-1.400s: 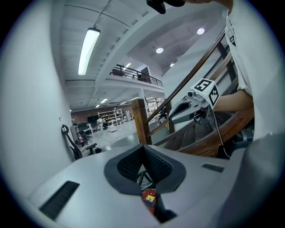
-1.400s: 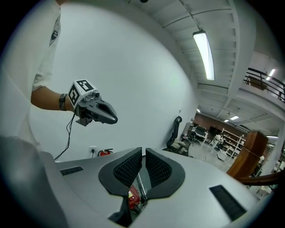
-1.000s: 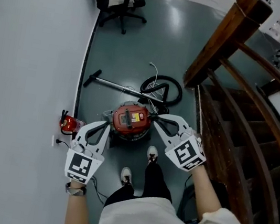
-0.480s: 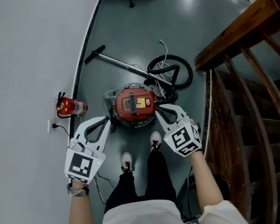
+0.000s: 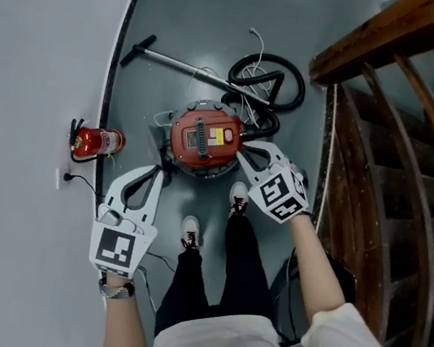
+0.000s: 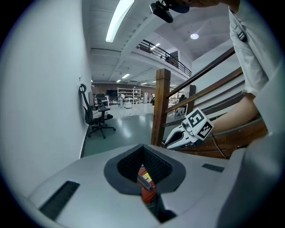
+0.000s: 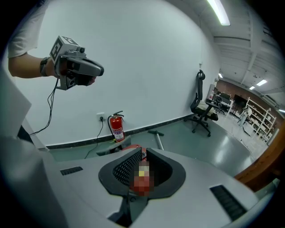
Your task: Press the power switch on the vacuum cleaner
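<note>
The vacuum cleaner (image 5: 203, 140) now sits farther up the head view than a second ago, while the fire extinguisher (image 5: 94, 141) by the wall on the left slides the same way. I take this to be the head tilting and shifting, not the machine moving. Against that, the right gripper (image 5: 241, 159) keeps its tip at the near right edge of the red body, just beside it; contact cannot be told. The left gripper (image 5: 154, 173) drops back toward the person and now hangs near left of the vacuum, clearly apart from it.

Both pairs of fingers are pressed together at the tips and pinch nothing. In the left gripper view a red sliver of the vacuum (image 6: 144, 187) shows through the loop behind the tips.

The vacuum stands on the floor (image 5: 179, 6) just beyond the person's shoes (image 5: 237, 198), its hose (image 5: 267, 82) coiled on the far side. The switch itself is too small to pick out on the top. The right gripper looks set to do the pressing, though it is at the rim, not over the top.
</note>
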`<move>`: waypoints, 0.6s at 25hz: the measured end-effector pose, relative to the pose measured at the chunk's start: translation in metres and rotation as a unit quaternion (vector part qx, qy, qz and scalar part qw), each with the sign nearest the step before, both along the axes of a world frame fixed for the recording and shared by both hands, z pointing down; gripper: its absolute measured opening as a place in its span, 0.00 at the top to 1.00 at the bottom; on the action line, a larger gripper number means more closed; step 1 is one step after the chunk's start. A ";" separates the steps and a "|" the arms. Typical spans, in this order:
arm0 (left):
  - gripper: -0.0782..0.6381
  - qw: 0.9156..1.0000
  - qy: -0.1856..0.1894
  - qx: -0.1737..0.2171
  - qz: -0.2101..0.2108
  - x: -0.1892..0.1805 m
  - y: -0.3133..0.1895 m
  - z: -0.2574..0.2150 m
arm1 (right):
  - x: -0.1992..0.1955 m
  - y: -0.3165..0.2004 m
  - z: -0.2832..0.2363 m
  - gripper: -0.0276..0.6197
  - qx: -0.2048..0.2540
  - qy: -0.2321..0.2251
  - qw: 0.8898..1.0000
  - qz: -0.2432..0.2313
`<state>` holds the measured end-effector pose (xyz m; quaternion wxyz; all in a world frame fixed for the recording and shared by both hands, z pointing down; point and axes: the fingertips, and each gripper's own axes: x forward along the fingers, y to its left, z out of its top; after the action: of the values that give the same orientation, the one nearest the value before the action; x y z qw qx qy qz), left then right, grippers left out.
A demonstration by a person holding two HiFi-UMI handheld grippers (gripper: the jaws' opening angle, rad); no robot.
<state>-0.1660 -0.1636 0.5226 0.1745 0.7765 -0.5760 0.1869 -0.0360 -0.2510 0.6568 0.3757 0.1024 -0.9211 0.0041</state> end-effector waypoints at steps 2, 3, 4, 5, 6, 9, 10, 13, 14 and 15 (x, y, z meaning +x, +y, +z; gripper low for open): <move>0.89 1.000 0.006 -0.006 -0.005 0.000 -0.001 0.011 | 0.000 -0.001 0.014 0.91 -0.007 0.005 1.000 -0.003; 0.89 1.000 0.008 -0.009 -0.007 0.000 -0.001 0.017 | 0.000 -0.001 0.022 0.91 -0.010 0.008 1.000 -0.004; 0.89 1.000 0.009 -0.013 -0.007 0.001 0.000 0.023 | -0.001 0.000 0.030 0.91 -0.014 0.011 1.000 -0.006; 0.89 1.000 0.010 -0.016 -0.005 0.002 0.000 0.029 | -0.001 0.000 0.038 0.91 -0.017 0.014 1.000 -0.008; 0.89 1.000 0.011 -0.019 -0.004 0.004 0.001 0.036 | -0.001 0.000 0.045 0.91 -0.020 0.017 1.000 -0.010; 0.89 0.999 0.017 -0.028 -0.004 0.010 0.002 0.052 | -0.002 -0.001 0.066 0.91 -0.025 0.027 0.999 -0.020; 0.89 0.999 0.019 -0.032 -0.005 0.012 0.002 0.057 | -0.002 -0.001 0.072 0.91 -0.025 0.029 0.999 -0.024; 0.89 0.999 0.024 -0.041 -0.007 0.017 0.003 0.071 | -0.001 0.001 0.087 0.91 -0.025 0.038 0.998 -0.038; 0.89 0.999 0.025 -0.044 -0.007 0.019 0.003 0.075 | 0.000 0.001 0.092 0.91 -0.026 0.043 0.998 -0.043; 0.89 0.999 0.026 -0.047 -0.007 0.020 0.003 0.079 | 0.000 0.001 0.098 0.91 -0.026 0.048 0.997 -0.048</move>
<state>-0.1464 -0.1603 0.6019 0.2267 0.7679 -0.5674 0.1922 -0.0358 -0.2500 0.7549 0.4215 0.0480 -0.9055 0.0051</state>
